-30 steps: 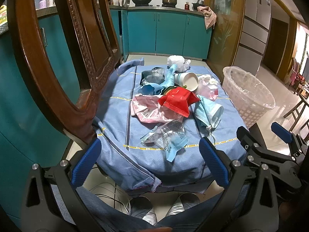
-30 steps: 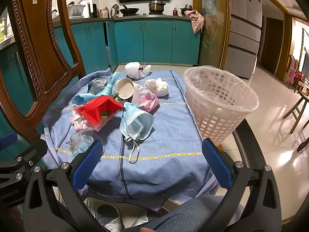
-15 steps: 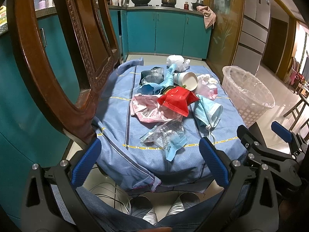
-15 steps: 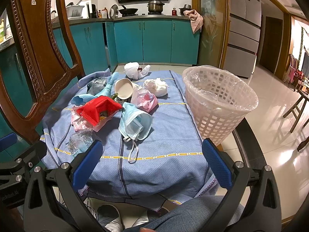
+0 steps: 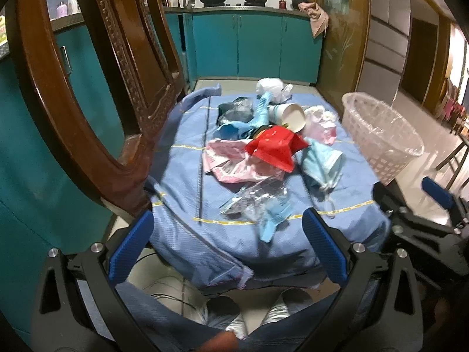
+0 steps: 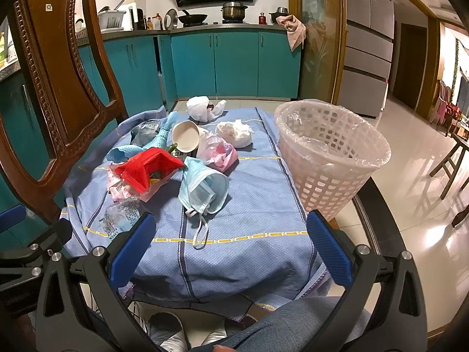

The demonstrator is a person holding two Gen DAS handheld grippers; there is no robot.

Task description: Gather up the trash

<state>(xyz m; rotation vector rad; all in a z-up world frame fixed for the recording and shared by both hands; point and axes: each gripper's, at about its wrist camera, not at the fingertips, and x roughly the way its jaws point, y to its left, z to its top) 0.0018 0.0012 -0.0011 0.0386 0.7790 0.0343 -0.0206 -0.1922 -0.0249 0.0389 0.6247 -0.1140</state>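
Note:
A pile of trash lies on a blue cloth [image 6: 249, 205]: a red wrapper [image 5: 274, 148] [image 6: 146, 165], a blue face mask [image 6: 203, 187] [image 5: 321, 164], a paper cup [image 6: 186, 136] [image 5: 288, 116], a pink bag [image 6: 219, 152], white tissue [image 6: 236, 132], a clear wrapper [image 5: 258, 202] [image 6: 121, 214]. A white lined basket [image 6: 331, 152] [image 5: 381, 135] stands at the cloth's right edge. My left gripper [image 5: 228, 243] is open and empty before the near edge. My right gripper [image 6: 228, 243] is open and empty, also short of the trash.
A carved wooden chair back [image 5: 96, 88] [image 6: 55, 67] stands close on the left. Teal kitchen cabinets [image 6: 234, 61] run behind. A fridge [image 6: 369, 38] and tiled floor [image 6: 410, 176] lie to the right. The person's knees and shoes [image 6: 181, 334] are below.
Both views have shifted slightly toward the table; the trash sits a little nearer. Nothing on the cloth has moved and both grippers stay open.

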